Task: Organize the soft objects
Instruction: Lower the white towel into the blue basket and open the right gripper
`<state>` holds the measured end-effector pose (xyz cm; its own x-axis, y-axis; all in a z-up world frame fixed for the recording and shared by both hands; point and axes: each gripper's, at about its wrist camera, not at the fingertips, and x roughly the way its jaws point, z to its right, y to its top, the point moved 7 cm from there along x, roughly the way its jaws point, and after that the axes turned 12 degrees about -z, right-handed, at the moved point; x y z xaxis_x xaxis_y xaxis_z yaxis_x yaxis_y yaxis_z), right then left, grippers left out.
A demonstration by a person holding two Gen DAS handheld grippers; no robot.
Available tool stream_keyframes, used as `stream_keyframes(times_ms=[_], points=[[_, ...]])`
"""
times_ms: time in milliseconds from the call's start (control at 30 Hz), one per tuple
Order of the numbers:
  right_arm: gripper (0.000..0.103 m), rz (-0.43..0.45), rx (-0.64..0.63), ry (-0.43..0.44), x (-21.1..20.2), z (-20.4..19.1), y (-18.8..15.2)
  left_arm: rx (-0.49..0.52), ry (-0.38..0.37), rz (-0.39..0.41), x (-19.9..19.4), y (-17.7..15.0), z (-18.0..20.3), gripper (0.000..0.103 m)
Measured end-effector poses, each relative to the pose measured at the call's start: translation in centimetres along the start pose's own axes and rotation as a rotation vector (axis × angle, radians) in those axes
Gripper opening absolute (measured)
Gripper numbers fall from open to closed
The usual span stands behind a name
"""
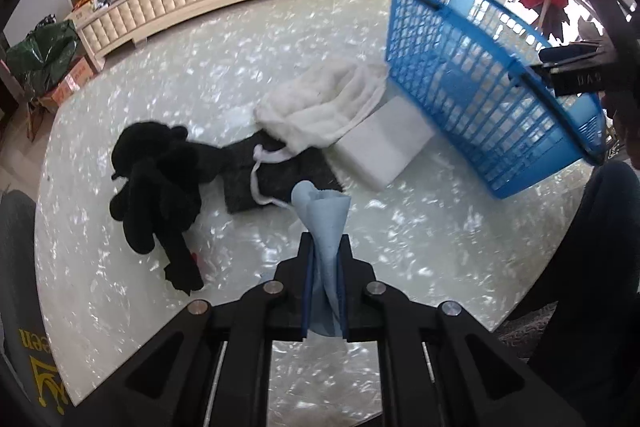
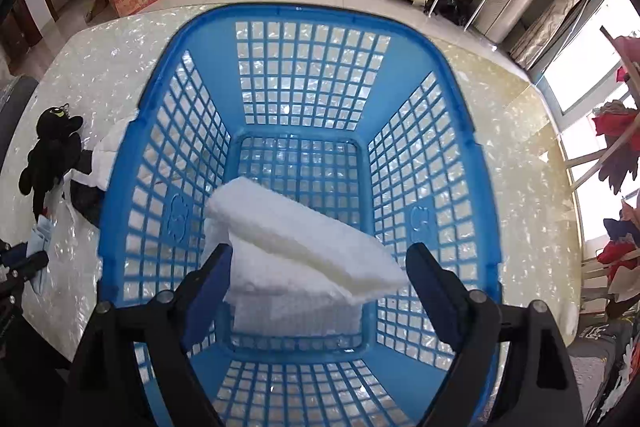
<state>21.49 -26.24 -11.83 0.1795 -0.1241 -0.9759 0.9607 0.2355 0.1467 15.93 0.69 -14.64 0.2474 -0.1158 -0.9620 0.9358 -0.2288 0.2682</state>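
Pinched shut, the left gripper (image 1: 326, 259) clamps a thin pale-blue cloth (image 1: 326, 223) standing in a soft cone. Right gripper (image 2: 320, 267) gapes above the blue lattice basket (image 2: 404, 163), where white foam blocks (image 2: 304, 251) lie, possibly untouched. Basket emblems unreadable.

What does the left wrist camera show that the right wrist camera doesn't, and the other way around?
Only the left wrist view shows the left gripper shut on a light blue cloth and a white foam block on the table. Only the right wrist view shows the right gripper open over a white foam piece in the basket. Both show the blue basket, black plush toy and white fluffy pouch.
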Motion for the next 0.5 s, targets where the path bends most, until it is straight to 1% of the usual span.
stream_keyframes(times_ms=[67,100,233,333,500], points=[[0.095,0.013,-0.011,-0.006,-0.7,-0.3,-0.8,0.013,0.005,0.012,-0.8,0.3,0.7,0.009],[0.097,0.023,-0.021,-0.008,-1.2,-0.5,-1.3,0.017,0.006,0.016,-1.0,0.4,1.0,0.009],[0.098,0.077,-0.062,-0.035,-3.0,-0.9,-2.9,0.032,0.008,0.038,-2.4,0.9,2.2,0.009],[0.100,0.113,-0.091,-0.078,-4.2,-0.5,-4.3,0.044,0.003,0.055,-3.4,1.6,3.0,0.009],[0.101,0.109,-0.062,-0.086,-4.7,1.5,-6.6,0.072,0.001,0.083,-4.9,2.6,5.0,0.009]])
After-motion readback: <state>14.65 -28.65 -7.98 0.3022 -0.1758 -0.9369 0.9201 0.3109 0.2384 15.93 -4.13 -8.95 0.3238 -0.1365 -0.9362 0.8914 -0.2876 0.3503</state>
